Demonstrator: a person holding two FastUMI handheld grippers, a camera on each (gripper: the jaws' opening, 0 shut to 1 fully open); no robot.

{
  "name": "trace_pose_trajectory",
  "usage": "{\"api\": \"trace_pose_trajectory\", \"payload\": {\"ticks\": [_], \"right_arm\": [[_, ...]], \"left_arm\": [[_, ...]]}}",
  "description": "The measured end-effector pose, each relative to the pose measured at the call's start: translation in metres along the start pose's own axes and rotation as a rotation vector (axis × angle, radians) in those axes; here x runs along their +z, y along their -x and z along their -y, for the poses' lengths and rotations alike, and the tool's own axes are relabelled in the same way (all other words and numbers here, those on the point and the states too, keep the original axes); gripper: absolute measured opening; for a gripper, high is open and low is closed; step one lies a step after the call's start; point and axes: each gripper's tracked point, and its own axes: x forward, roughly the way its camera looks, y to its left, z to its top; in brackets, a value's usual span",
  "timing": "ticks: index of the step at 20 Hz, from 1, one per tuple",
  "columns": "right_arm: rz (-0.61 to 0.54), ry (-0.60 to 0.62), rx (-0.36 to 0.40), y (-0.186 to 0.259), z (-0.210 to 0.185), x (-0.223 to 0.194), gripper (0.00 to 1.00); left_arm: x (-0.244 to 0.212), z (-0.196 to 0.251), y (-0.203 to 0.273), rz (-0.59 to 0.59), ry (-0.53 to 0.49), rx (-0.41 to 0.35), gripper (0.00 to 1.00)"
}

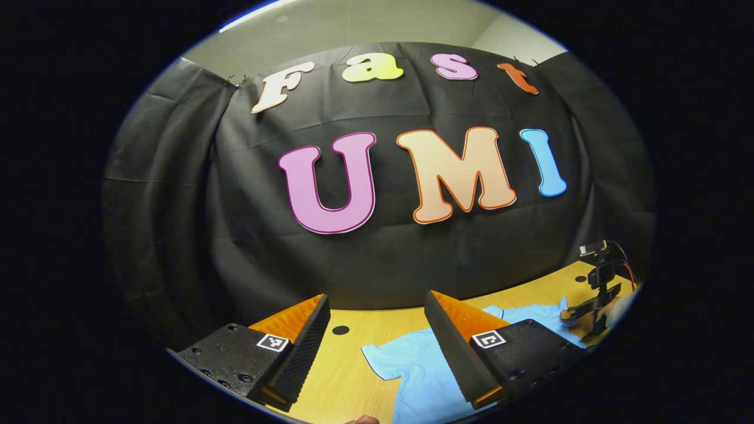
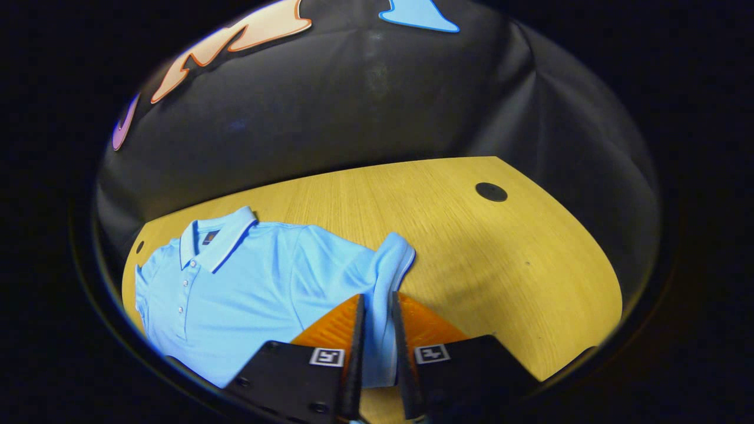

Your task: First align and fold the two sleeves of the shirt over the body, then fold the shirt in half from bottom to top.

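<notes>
A light blue polo shirt lies face up on the wooden table, collar toward the black cloth wall. In the right gripper view, my right gripper is shut on the shirt's sleeve, a strip of cloth running down between its two fingers. In the left gripper view, my left gripper stands wide open above the table. The shirt's other sleeve lies below and between its fingers, untouched. Far off at the right edge of that view, the right gripper sits low on the shirt.
A round black grommet hole is set in the table at the far right, and another hole lies ahead of my left gripper. The black cloth wall stands close behind the table. Bare wood stretches right of the shirt.
</notes>
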Motion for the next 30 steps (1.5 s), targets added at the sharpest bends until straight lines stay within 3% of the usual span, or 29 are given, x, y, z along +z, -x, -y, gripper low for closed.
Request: {"api": "trace_pose_trajectory", "payload": {"ticks": [1,5,10,14,20,24,27,30], "right_arm": [[0.004,-0.012,0.010,0.001,-0.003,0.001,0.07],[0.037,-0.099,0.069,0.012,-0.022,0.024,0.00],[0.081,-0.189,0.181,0.032,-0.080,0.042,0.02],[0.045,-0.189,0.279,0.036,-0.135,0.022,0.02],[-0.040,-0.162,0.301,0.031,-0.171,-0.019,0.05],[0.053,-0.067,0.238,0.050,-0.156,-0.002,1.00],[0.102,-0.085,0.245,0.077,-0.148,0.013,0.98],[0.138,-0.050,0.203,0.096,-0.121,0.020,0.98]], "left_arm": [[-0.004,-0.001,0.000,-0.009,0.007,0.001,0.96],[-0.013,-0.009,0.000,-0.033,0.020,0.017,0.96],[-0.019,-0.012,-0.002,-0.047,0.038,0.023,0.97],[-0.030,-0.017,-0.002,-0.071,0.056,0.028,0.97],[-0.055,-0.022,-0.012,-0.119,0.078,0.029,1.00],[-0.078,-0.019,-0.035,-0.153,0.089,0.016,0.97],[-0.100,-0.018,-0.058,-0.182,0.109,0.011,0.97],[-0.132,-0.014,-0.080,-0.238,0.142,-0.003,0.96]]}}
